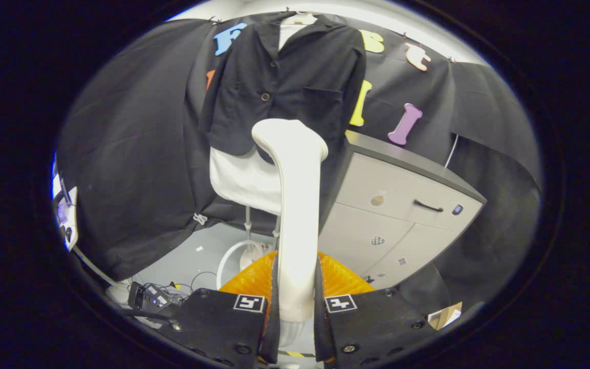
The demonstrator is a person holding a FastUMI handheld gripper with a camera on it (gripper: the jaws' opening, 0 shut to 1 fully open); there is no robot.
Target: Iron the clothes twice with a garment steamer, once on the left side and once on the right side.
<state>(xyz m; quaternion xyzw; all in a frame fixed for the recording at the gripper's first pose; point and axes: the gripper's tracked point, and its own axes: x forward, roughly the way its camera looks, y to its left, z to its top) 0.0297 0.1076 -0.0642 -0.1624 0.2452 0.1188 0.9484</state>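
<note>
Two fingers of the gripper (295,307) clamp the garment steamer (295,205) by its handle, head up at twelve o'clock, presumably so its face can meet the cloth. Beyond the head hangs the black jacket (295,77) over a white shirt (244,182) on a stand. At three o'clock from the steamer stands a drawer cabinet (402,205); at six, an orange base (254,279).

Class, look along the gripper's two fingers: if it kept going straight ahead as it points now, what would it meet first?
The gripper is shut on the steamer handle. Straight ahead, the steamer's head would probably meet the hanging black jacket first, near its lower hem, though depth is hard to judge.
</note>
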